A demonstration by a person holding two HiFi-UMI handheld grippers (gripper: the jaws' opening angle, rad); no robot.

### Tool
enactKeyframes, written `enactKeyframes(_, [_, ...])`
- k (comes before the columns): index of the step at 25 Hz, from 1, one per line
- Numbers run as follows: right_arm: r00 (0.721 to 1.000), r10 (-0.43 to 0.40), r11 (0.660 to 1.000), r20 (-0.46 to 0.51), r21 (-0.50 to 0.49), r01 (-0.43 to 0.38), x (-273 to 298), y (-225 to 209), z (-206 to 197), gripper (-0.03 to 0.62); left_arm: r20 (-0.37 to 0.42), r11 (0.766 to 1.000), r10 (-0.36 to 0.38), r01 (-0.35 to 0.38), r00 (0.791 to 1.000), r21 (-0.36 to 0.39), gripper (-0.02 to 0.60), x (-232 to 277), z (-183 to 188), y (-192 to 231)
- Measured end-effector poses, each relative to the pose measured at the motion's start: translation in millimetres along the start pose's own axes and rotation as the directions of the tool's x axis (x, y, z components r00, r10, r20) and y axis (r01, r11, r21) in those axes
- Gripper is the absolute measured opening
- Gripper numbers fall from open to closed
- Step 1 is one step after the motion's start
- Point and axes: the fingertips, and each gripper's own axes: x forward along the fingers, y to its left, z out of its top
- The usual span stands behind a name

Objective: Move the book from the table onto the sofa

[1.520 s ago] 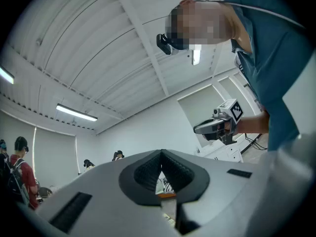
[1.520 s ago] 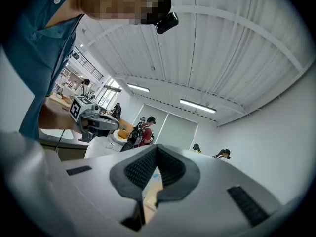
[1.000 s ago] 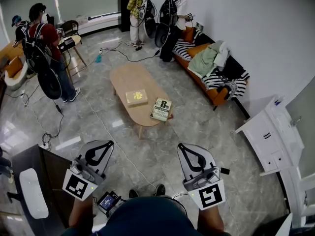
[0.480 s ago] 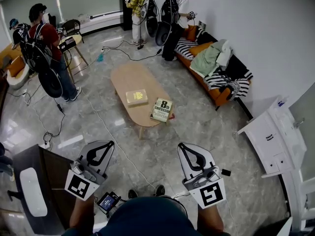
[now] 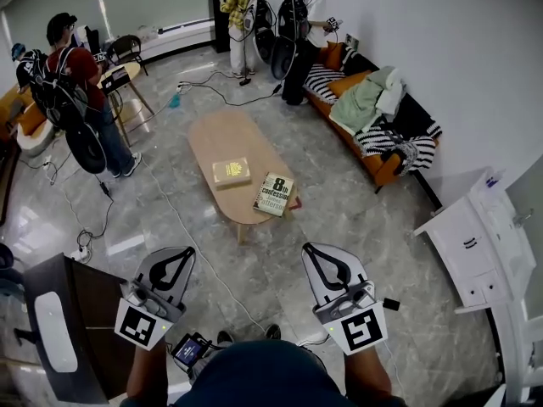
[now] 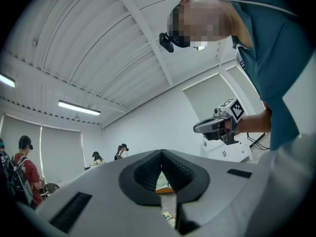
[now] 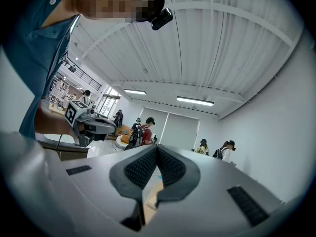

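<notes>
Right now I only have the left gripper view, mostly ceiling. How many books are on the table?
Observer: Two on the wooden table: a yellow book and a bigger book at the near edge.
Operator: Is the sofa clear?
Observer: No, the sofa by the right wall has clothes piled on it.
Operator: My right gripper?
Observer: The right gripper is shut, empty, over the floor short of the table.

Your shirt [image 6: 276,58] is teal; your left gripper [image 5: 187,252] and right gripper [image 5: 309,249] have grey shells, black ribbed pads [image 6: 148,172] and black-and-white marker cubes [image 5: 140,325]
</notes>
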Motion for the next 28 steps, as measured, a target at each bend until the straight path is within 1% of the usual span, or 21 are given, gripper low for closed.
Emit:
enactKeyframes(3, [0.999,0.037,0.999,-0.022,0.002,-0.037,9.2,-9.1,-6.3,0.014,0.021,0.999,0.041,-0.041,0.999,-0.011,0.003,7.1,0.4,1.3])
enactKeyframes(5, [0.998,0.065,0.998,-0.015,-0.014,-0.065,8.2,-21.0,-11.8,0.014,0.016,0.998,0.064,-0.063,0.998,-0.015,0.003,16.5,-5.0,-8.3])
enactKeyframes(8, [0.998,0.055,0.998,0.031,0.016,-0.055,8.1,-37.8,-14.9,0.014,-0.021,0.999,0.051,-0.052,0.998,-0.013,0.003,33.0,-14.3,-16.2])
enactKeyframes(10, [0.998,0.058,0.998,0.012,0.017,-0.058,14.9,-38.9,-19.5,0.014,-0.031,0.999,0.037,-0.037,0.999,0.000,0.003,36.3,-18.0,-9.6])
enactKeyframes(13, [0.998,0.055,0.998,-0.026,-0.004,-0.055,36.4,-41.4,-28.0,0.014,-0.010,1.000,0.030,-0.030,0.999,0.005,0.003,42.6,-23.9,13.0])
enactKeyframes(18, [1.000,0.013,1.000,-0.014,-0.002,-0.013,77.5,-44.5,-30.5,0.014,-0.014,1.000,0.005,-0.005,1.000,-0.026,0.003,53.7,-43.8,54.8])
enactKeyframes(21, [1.000,-0.005,1.000,-0.029,-0.009,0.004,105.3,-45.8,-35.0,0.014,0.004,0.999,-0.009,0.009,1.000,-0.036,0.003,61.1,-50.8,84.2])
enactKeyframes(28, [0.997,-0.055,0.998,-0.057,-0.021,0.054,166.6,-43.7,-45.0,0.014,0.018,0.995,-0.074,0.075,0.997,-0.062,0.003,76.0,-79.3,139.8])
